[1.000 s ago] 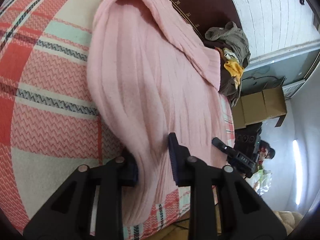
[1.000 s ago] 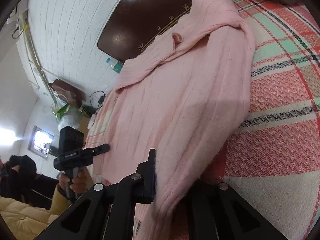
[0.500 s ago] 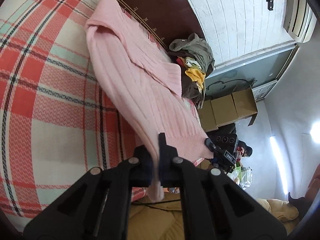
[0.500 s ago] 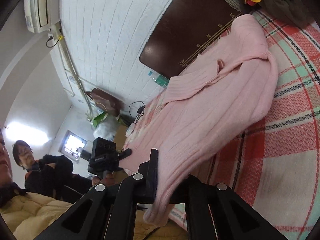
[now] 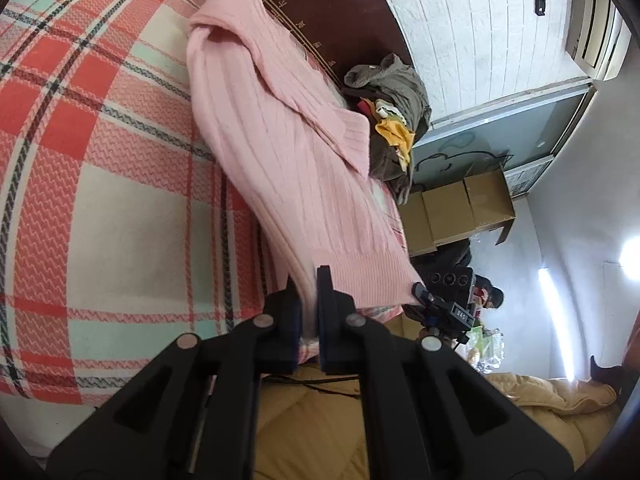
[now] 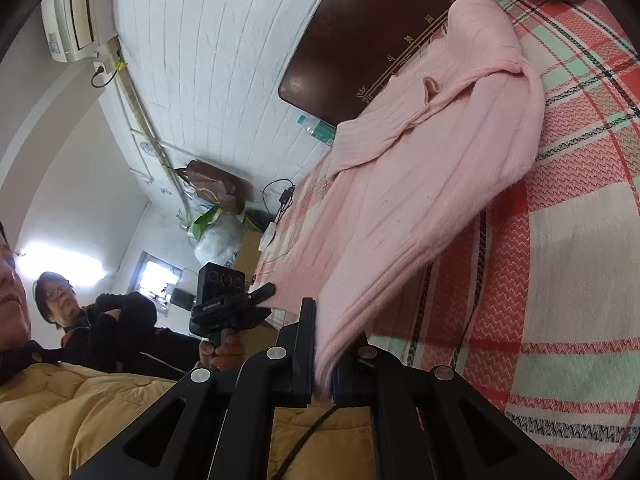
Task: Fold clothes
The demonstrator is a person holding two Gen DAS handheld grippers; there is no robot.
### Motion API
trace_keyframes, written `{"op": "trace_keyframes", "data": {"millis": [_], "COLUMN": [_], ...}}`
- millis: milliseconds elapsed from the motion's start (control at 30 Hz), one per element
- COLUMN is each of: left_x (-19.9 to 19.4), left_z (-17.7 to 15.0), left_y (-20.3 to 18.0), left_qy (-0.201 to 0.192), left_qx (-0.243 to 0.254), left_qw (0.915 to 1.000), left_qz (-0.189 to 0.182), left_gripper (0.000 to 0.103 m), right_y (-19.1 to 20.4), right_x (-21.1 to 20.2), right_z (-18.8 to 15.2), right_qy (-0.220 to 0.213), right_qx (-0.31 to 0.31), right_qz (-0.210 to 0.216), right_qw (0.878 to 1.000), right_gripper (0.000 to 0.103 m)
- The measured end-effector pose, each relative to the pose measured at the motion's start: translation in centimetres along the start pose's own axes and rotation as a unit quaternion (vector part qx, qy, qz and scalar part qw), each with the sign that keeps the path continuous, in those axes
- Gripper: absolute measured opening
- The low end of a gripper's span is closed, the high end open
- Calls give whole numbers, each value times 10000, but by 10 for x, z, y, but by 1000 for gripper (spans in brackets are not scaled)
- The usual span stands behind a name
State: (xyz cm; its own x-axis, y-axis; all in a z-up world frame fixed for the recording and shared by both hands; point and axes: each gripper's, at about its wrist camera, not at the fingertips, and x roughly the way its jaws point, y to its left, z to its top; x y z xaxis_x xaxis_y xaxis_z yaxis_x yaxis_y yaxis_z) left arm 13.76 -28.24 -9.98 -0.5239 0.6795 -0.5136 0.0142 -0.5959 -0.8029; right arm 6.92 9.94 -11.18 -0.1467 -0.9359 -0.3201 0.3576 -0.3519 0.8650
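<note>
Left wrist view: your left gripper [image 5: 307,304] was clamped on the ribbed hem corner of the pink sweater [image 5: 288,152], jaws nearly together with knit pinched between.
Right wrist view: your right gripper [image 6: 323,354] was closed on the opposite hem corner of the same sweater [image 6: 420,184].
Hold, purpose: you held both corners at once, probably so the hem would lift as one straight edge.
Sweater, position: hem end raised off the bed near its edge; collar end resting by the dark headboard [image 6: 360,40]; a sleeve [image 5: 304,92] lay folded across the body.
Bedspread [image 5: 100,168]: plaid, flat under the garment.
Clothes pile [image 5: 392,104]: beside the sweater, near the headboard.
Bystander [image 6: 100,316]: seated, apart from the work.
</note>
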Motion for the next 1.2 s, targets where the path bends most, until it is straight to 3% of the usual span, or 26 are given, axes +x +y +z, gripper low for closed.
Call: {"op": "trace_keyframes", "data": {"millis": [33, 100, 133, 167, 233, 433, 500, 600, 700, 833, 933, 1000, 1067, 1200], "left_x": [0, -1, -1, -2, -2, 8, 13, 23, 20, 13, 24, 29, 29, 34], "left_z": [0, 1, 1, 2, 2, 27, 35, 38, 37, 45, 46, 44, 39, 32], "left_y": [2, 6, 8, 10, 14, 5, -1, 6, 16, 0, -9, 3, 12, 6], "left_qy": [-44, -132, -176, -219, -307, -371, -395, -209, -169, -494, -202, 128, 214, 422], "left_qx": [31, 92, 122, 153, 213, 623, 845, 985, 895, 1109, 1425, 1231, 1053, 908], "left_qw": [9998, 9985, 9974, 9960, 9921, 9846, 9798, 9710, 9733, 9721, 9651, 9676, 9706, 9831], "left_qz": [172, 515, 686, 857, 1198, 1592, 1767, 2169, 2105, 2009, 2190, 2201, 2154, 1533], "left_gripper": [9, 37, 72, 89, 89, 90, 90, 90, 90, 90, 90, 90, 90, 90], "right_y": [-5, -15, -19, -22, -26, -19, -15, -20, -24, -22, -24, -25, -25, -20], "right_x": [2, 5, 5, 4, 0, -18, -25, -26, -21, -26, -27, -23, -16, 0], "right_z": [1, 0, 0, -1, -3, 7, 15, 19, 17, 33, 50, 50, 39, 14], "right_qy": [36, 213, 270, 267, 241, 15, -112, -53, 102, -196, -191, 50, 344, 744], "right_qx": [47, 13, 27, 54, 112, -181, -292, -231, -336, -435, -407, -369, -353, -409], "right_qz": [-289, -779, -941, -996, -1072, -1611, -1785, -1877, -2035, -1877, -1925, -1918, -1847, -1541], "right_qw": [9996, 9967, 9952, 9947, 9939, 9868, 9835, 9819, 9785, 9811, 9803, 9807, 9816, 9844], "right_gripper": [9, 15, 26, 35, 50, 60, 69, 72, 72, 72, 73, 73, 73, 73]}}
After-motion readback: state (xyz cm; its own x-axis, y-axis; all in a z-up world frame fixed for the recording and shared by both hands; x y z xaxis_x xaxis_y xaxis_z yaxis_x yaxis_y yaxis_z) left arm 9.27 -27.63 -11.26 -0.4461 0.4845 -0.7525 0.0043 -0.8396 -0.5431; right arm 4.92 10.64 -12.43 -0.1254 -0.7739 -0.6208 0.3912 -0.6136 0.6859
